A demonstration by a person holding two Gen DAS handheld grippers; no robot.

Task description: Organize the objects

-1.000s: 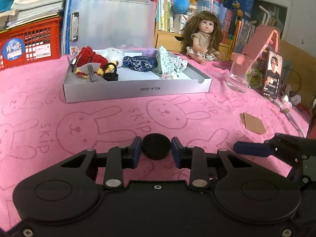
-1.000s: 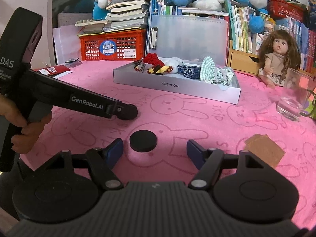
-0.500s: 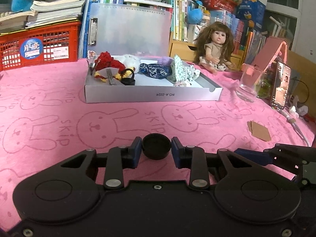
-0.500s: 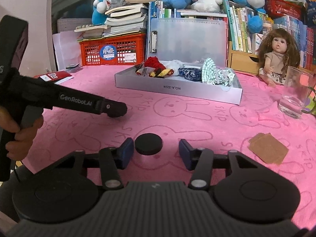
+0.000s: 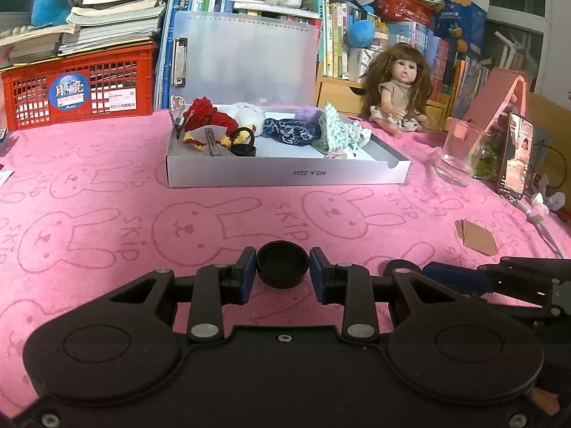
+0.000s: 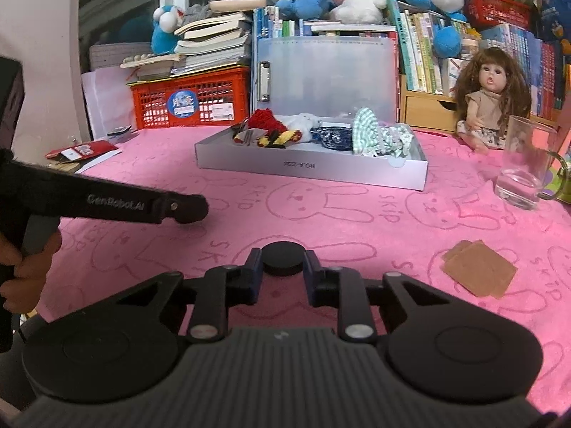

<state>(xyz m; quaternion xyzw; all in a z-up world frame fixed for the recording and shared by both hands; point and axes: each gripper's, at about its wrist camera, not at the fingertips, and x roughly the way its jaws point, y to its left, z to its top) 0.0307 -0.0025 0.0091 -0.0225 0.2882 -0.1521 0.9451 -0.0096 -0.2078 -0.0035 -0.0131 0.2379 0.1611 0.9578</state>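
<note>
My left gripper (image 5: 283,271) is shut on a black round cap (image 5: 283,263), open side up, held above the pink cloth. My right gripper (image 6: 282,267) is shut on a flat black lid (image 6: 282,257) low over the cloth. A shallow white box (image 5: 285,174), also in the right wrist view (image 6: 310,169), stands ahead and holds a red knitted item (image 5: 205,116), a black cup (image 5: 243,149), dark blue fabric (image 5: 291,130) and green patterned cloth (image 5: 339,132). The left gripper's arm (image 6: 142,207) shows at the left of the right wrist view.
A doll (image 5: 401,92) sits behind the box at the right. A glass (image 5: 460,153) and a phone (image 5: 515,160) stand to the right. Brown card pieces (image 6: 478,273) lie on the cloth. A red crate (image 5: 78,92), books and a clear folder (image 5: 246,64) stand at the back.
My right gripper has closed on the flat black lid, which lay between its open fingers before. My left gripper has kept its cap and drawn back and up from the box.
</note>
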